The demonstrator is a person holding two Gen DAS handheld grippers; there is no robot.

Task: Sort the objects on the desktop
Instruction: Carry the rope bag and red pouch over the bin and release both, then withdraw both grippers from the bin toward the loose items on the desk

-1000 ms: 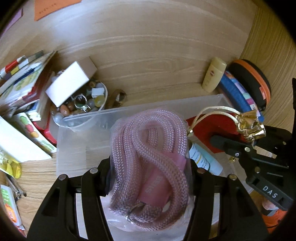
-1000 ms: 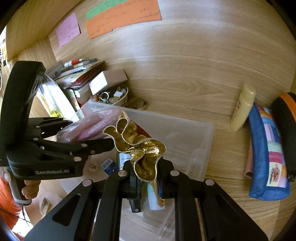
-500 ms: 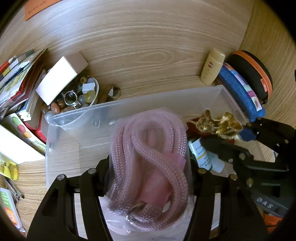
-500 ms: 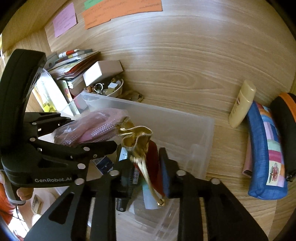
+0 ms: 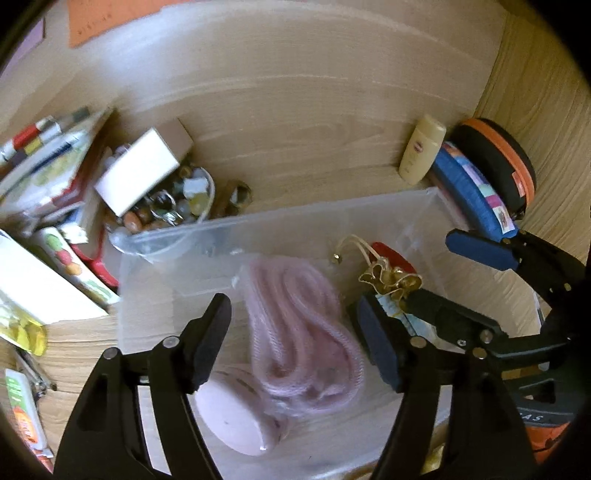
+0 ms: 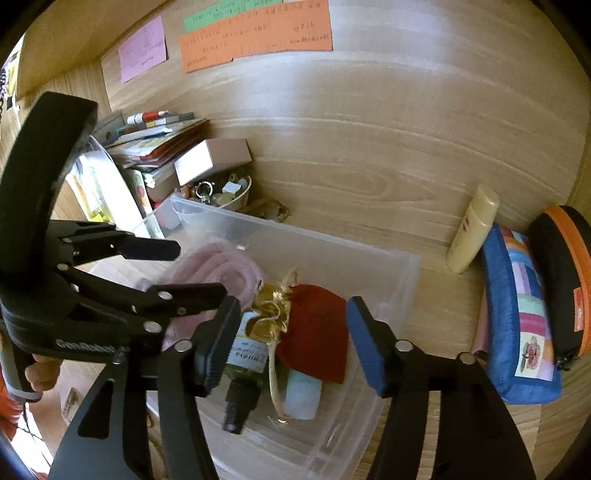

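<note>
- Both grippers, left and right, hang over the bin, fingers opening and holding nothing.
- Only the left view shows the rope lying whole inside the bin.
- Only the right view shows the wall notes and "GenRobot" on the left gripper.

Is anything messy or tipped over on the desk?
Yes. The white box sits tilted across the small bowl of trinkets instead of flat on the desk, and the cream bottle lies on its side beside the blue pouch.
</note>
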